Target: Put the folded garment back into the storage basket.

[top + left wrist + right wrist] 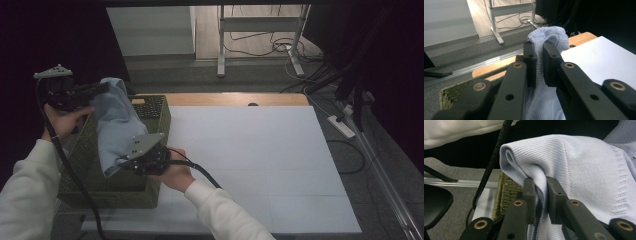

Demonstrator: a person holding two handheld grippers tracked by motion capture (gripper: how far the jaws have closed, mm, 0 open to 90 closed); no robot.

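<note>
We hold pale blue knit cloth [116,125] above green woven basket [155,117], left gripper [100,89] clamped on upper fold, right gripper [122,161] clamped on lower edge. Risk: thin pinch slips from our grip, or hanging fabric snags basket rim, if we pull unevenly. White worktop [260,160] bare; beyond it wood floor, cables, desk legs [260,40].

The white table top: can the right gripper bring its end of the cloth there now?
Probably yes. The right gripper, shut on the cloth above the basket, has bare table right beside it, nothing between.
</note>
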